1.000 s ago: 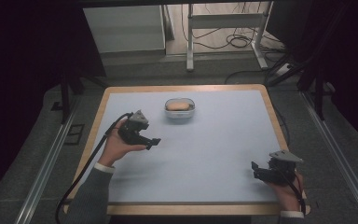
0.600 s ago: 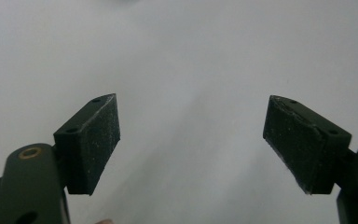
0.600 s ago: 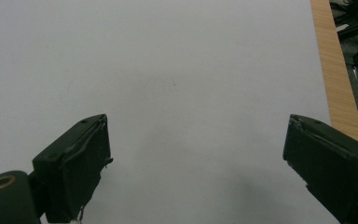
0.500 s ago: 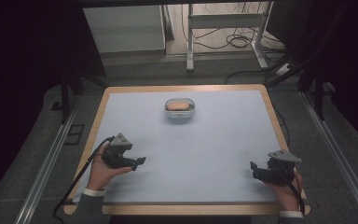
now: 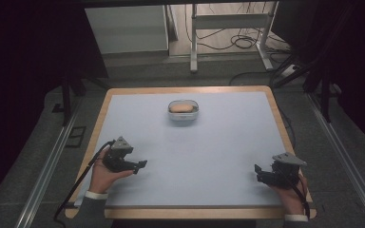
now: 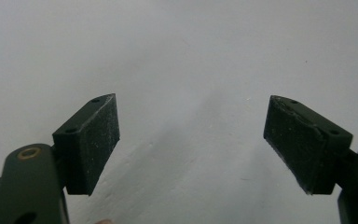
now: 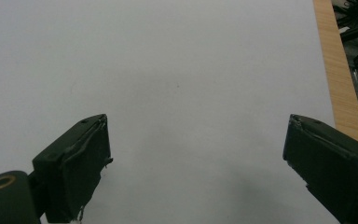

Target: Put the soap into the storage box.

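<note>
A small clear container (image 5: 183, 111) holding a tan, bread-like lump sits on the pale mat toward the table's far middle. My left gripper (image 5: 140, 166) rests low at the near left of the table, held in a hand, jaws pointing right. In the left gripper view that gripper (image 6: 192, 140) stands open over bare mat, nothing between its pads (image 6: 89, 142). My right gripper (image 5: 258, 173) sits at the near right corner, pointing left. The right gripper view shows it (image 7: 198, 163) open too, with bare mat between its pads (image 7: 77, 165).
The pale mat (image 5: 190, 152) covers a wooden table with a light wood rim (image 5: 285, 128). In the right gripper view the wood edge (image 7: 338, 70) runs along the right side. Beyond the table stand a metal frame (image 5: 228, 23), floor cables and dark surroundings.
My left gripper has drawn back from near the table's middle left toward the near left edge and lowered. The right gripper has hardly moved.
</note>
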Available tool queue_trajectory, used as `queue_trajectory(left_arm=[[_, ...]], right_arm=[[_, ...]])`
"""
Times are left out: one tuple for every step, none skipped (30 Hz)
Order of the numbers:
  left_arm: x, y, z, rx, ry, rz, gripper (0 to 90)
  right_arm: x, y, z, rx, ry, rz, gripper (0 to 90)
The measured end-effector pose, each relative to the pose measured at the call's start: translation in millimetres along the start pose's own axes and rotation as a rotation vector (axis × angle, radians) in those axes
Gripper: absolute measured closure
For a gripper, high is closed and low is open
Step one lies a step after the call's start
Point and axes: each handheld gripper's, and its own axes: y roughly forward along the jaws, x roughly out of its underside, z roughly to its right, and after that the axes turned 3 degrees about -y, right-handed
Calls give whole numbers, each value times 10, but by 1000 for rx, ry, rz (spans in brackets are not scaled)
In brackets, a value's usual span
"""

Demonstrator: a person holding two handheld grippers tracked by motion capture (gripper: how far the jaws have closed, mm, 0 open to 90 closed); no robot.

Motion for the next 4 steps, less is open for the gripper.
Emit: queue_trajectory(left_arm=[[0,6,0,-1,-1,0,185],[0,13,-2,1,-3,-1,185],[-1,17,-2,3,-3,-3,183],[-1,20,-3,4,-3,-4,183]], right_arm=[[-2,-5,1,1,1,3,72],[-3,-8,3,0,0,10,72],[-5,-12,2,-2,0,15,72],[-8,-15,0,-4,-4,22,72]])
